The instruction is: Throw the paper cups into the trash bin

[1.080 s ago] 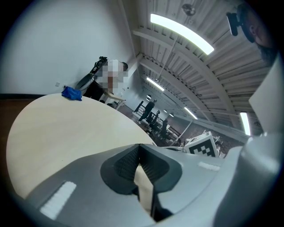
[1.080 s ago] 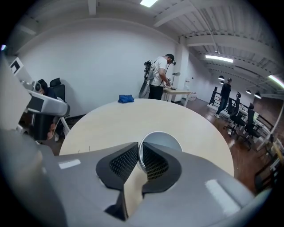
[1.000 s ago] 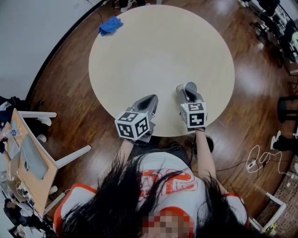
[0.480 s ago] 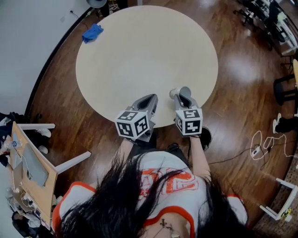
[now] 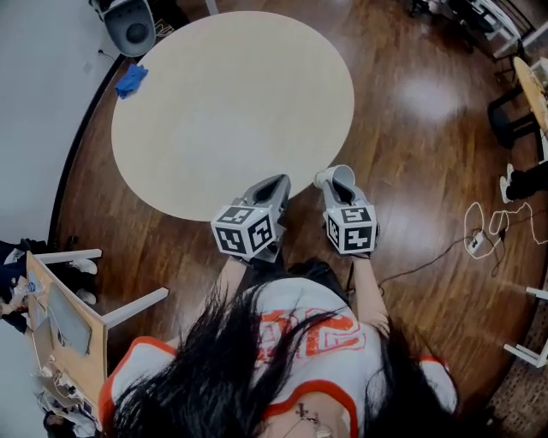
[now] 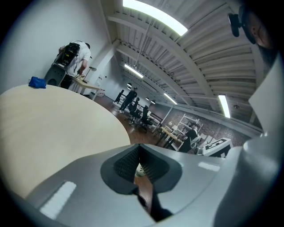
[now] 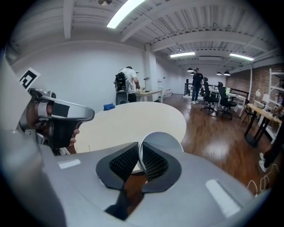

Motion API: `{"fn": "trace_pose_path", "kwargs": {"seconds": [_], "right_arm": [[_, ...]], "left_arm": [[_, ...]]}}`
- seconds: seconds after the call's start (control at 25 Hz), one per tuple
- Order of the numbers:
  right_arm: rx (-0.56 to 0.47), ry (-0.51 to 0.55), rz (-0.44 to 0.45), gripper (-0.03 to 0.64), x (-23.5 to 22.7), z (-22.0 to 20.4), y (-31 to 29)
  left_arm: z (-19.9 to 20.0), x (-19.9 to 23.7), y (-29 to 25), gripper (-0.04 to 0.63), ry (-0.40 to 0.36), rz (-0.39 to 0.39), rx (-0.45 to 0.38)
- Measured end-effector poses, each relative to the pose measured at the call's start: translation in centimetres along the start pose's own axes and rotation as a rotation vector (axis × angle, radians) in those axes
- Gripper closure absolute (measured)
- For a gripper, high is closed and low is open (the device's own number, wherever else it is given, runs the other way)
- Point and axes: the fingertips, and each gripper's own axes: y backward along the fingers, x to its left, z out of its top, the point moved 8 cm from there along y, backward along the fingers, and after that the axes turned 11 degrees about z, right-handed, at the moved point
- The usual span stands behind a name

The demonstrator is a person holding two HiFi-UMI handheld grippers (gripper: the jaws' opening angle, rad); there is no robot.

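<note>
The person stands at the near edge of the round table (image 5: pixel 231 111) with both tools held out in front, low and level. The right gripper (image 5: pixel 345 190) is clenched on a paper cup (image 5: pixel 330 176). One pad is inside the mouth and the other is against the outer wall, so the thin rim is nipped between them (image 7: pixel 140 153). That seems a sensible hold for a light, empty thing. It takes little squeeze, and the cup (image 7: pixel 162 139) should drop free as soon as the jaws part.

The cup is not on the table. It hangs just off the table's near right edge, over the wooden floor (image 5: pixel 411 171). It is plain white outside and shadowed grey inside, with its mouth turned up toward the holder. The rim looks round and uncrushed, and I see nothing in it.

The left gripper (image 5: pixel 274 186) hovers over the table's near edge. Its pads are pressed together on nothing (image 6: pixel 139 150). It looks idle, kept close in so it stays clear of the other hand.

A blue cloth (image 5: pixel 131 80) lies at the far left edge. Beyond it, on the floor, stands a grey rounded container (image 5: pixel 128 26). I cannot tell whether that is the trash bin. If it is, the cup is well apart from it and the throw is not yet made.
</note>
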Motion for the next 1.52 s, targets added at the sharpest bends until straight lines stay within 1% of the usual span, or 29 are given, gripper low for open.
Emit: {"fn": "trace_pose_path", "kwargs": {"seconds": [0.2,0.48,0.68,0.88,1.04,1.12,1.24,1.28,1.4,1.52], "right_arm": [[0.000,-0.033,-0.041,0.584,-1.6,-3.2,3.6],[0.012,-0.074,-0.085,0.584,-3.1,-7.6,8.2],[-0.006,-0.137,-0.147,0.584,-4.8,-10.0,11.5],[-0.029,-0.207,-0.213,0.584,-5.7,-11.6,13.6],[-0.047,-0.279,-0.268,0.584,-6.3,-13.2,15.0],[-0.054,-0.323,-0.294,0.584,-6.3,-14.2,15.5],[-0.050,-0.384,-0.335,0.584,-6.1,-15.5,15.8],[-0.046,-0.395,-0.345,0.584,-6.1,-15.7,15.7],[-0.037,-0.409,-0.356,0.584,-6.2,-16.3,15.1],[-0.016,-0.426,-0.363,0.584,-6.5,-17.1,14.8]], "left_arm": [[-2.4,-3.3,0.1,0.595,-0.016,-0.020,0.017],[-5.8,-7.0,-0.1,0.595,-0.015,-0.048,0.048],[-7.1,-10.7,-1.2,0.595,-0.060,-0.125,0.069],[-7.7,-12.9,-2.6,0.595,-0.099,-0.203,0.098],[-8.2,-14.3,-3.9,0.595,-0.117,-0.258,0.117],[-8.7,-14.8,-4.2,0.595,-0.144,-0.299,0.141],[-9.7,-15.2,-4.8,0.595,-0.216,-0.380,0.175],[-10.2,-15.2,-5.2,0.595,-0.241,-0.396,0.183],[-11.8,-14.7,-6.5,0.595,-0.289,-0.411,0.232],[-13.0,-14.4,-7.5,0.595,-0.307,-0.409,0.293]]}}
